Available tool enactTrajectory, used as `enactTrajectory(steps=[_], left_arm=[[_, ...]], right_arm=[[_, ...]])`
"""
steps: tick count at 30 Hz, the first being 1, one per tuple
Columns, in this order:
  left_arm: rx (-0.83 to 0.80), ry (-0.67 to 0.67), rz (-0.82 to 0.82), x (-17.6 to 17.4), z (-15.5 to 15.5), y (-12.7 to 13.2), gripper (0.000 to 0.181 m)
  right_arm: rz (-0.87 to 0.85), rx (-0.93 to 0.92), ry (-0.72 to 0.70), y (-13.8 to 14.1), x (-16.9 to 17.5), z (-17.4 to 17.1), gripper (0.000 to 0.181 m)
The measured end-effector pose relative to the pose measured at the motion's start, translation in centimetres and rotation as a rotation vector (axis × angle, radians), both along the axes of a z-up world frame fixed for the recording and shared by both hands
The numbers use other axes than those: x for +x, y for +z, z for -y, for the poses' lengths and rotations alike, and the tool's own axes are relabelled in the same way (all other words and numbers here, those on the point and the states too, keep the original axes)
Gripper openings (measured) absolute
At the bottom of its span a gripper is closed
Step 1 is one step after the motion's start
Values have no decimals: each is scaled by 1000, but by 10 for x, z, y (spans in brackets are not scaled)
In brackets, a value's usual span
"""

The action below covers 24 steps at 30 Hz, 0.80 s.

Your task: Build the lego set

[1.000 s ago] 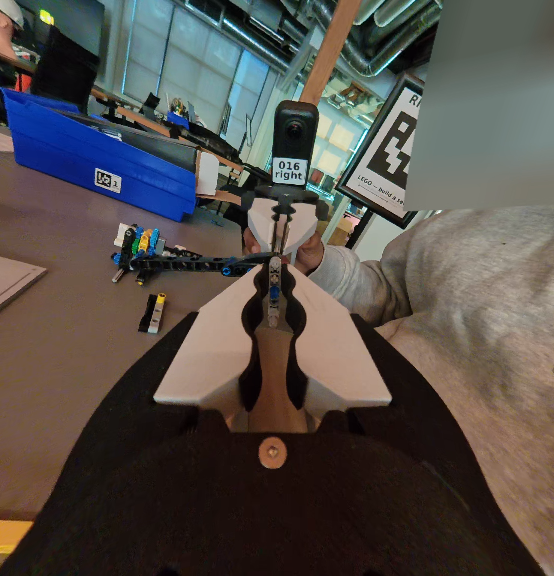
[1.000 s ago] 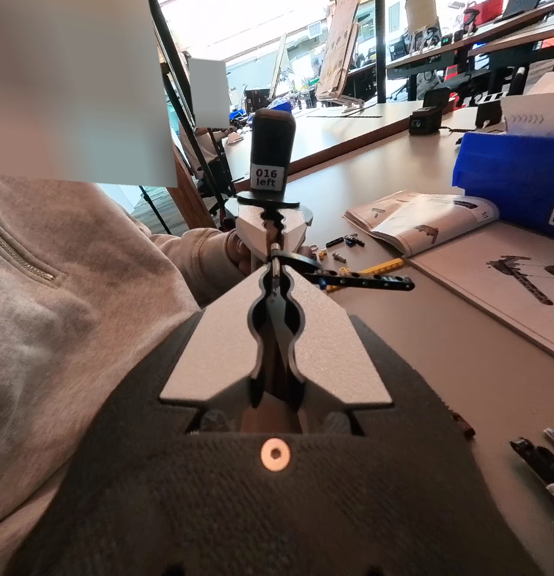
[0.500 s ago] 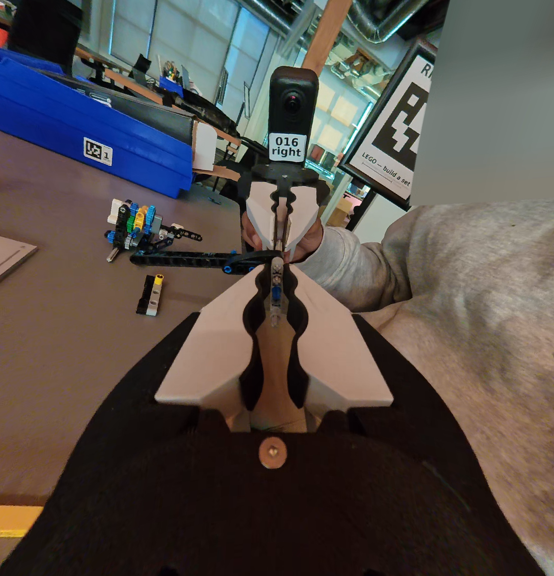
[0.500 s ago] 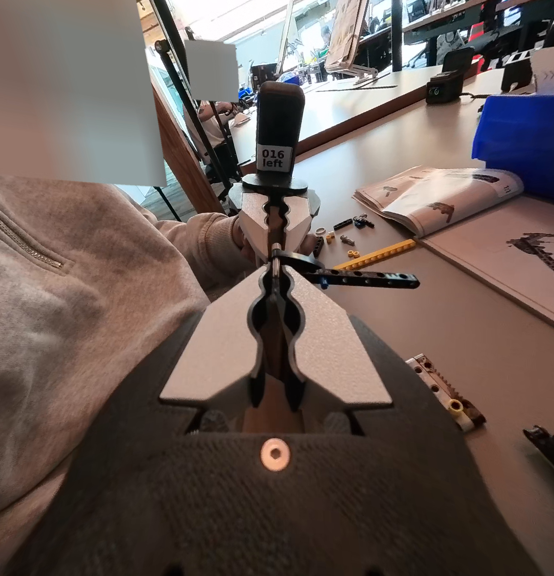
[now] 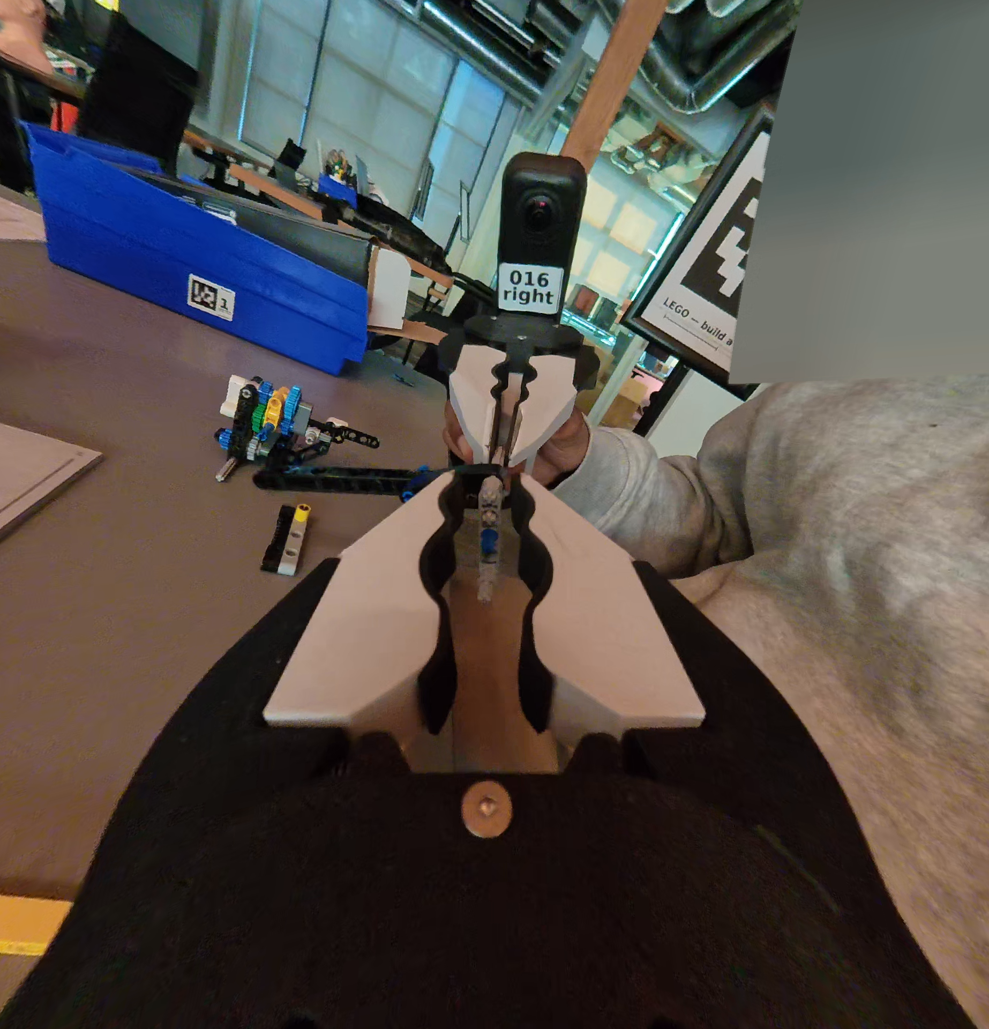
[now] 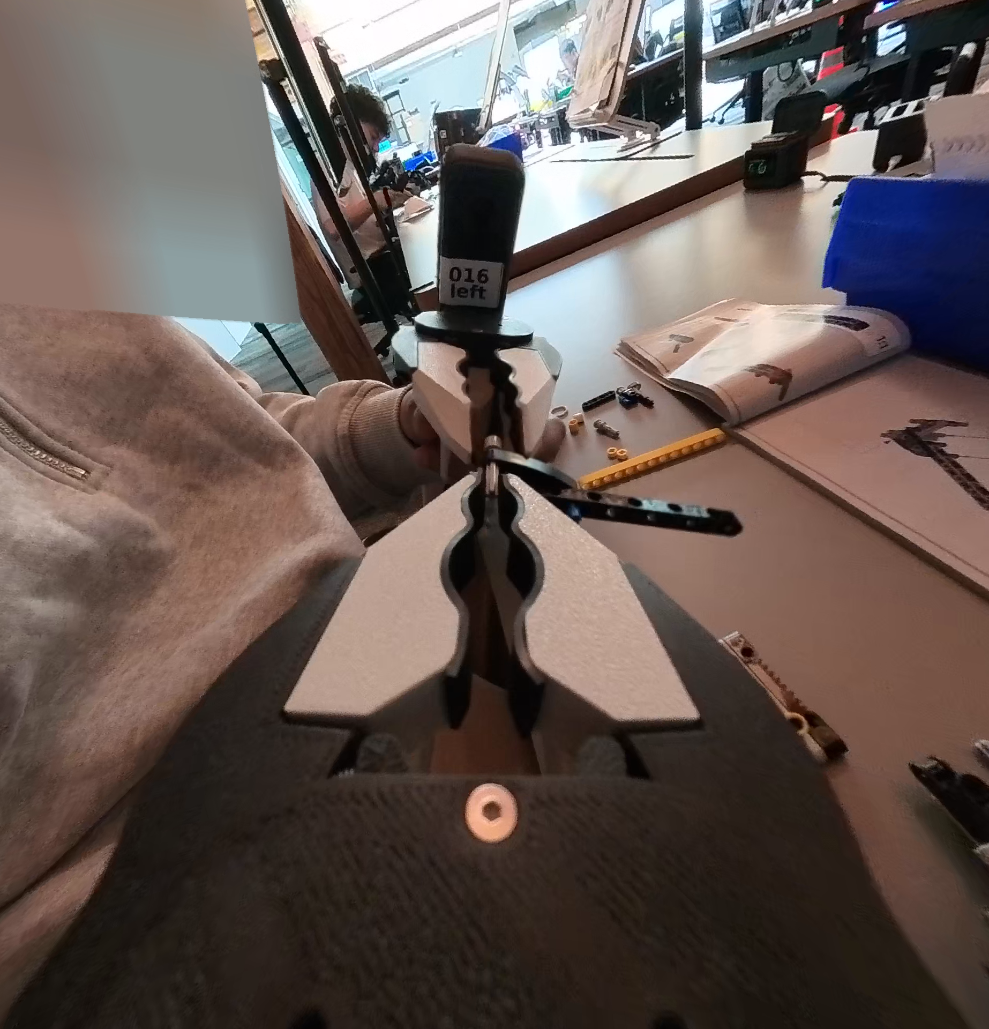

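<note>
My left gripper [image 5: 485,485] is shut on a short grey lego beam [image 5: 488,534] with a blue pin in it. My right gripper [image 6: 495,480] is shut on the end of a long black holed beam [image 6: 648,509] that sticks out sideways above the table. The two grippers meet tip to tip, and the grey beam's end [image 6: 492,445] touches the black beam's end. In the left wrist view the right gripper [image 5: 500,454] faces me and the black beam [image 5: 336,479] runs left. In the right wrist view the left gripper [image 6: 489,440] faces me.
A colourful gear assembly [image 5: 269,417] and a small black, grey and yellow piece [image 5: 289,537] lie on the table by a blue bin [image 5: 203,261]. An open booklet [image 6: 759,356], a yellow beam [image 6: 653,459], small loose parts [image 6: 603,412] and a toothed rack piece [image 6: 781,696] lie to the right. The tips of both grippers are at nearly the same place.
Both grippers stay shut and tip to tip. The pair has shifted slightly over the table, and the black beam's free end now hangs clear of the gear assembly.
</note>
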<state>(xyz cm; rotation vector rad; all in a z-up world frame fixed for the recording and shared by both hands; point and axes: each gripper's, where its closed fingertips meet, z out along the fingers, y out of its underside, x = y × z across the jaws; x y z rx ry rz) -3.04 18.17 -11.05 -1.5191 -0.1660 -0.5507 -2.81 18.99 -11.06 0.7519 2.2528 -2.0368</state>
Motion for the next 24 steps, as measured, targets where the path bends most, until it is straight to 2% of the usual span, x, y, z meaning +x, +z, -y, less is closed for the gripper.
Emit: enactTrajectory(steps=[7,10,14,24], left_arm=[[4,-21,18,0,4,0,12],[5,-34,45,0,4,1,2],[28,-54,65,1,7,5,2],[-2,-85,132,1,4,-1,3]], right_arm=[[-11,1,-11,0,-2,-1,2],[-19,-16,-13,3,-2,-1,3],[-23,-32,-7,6,-1,2,2],[-15,-11,-15,0,-1,1,3]])
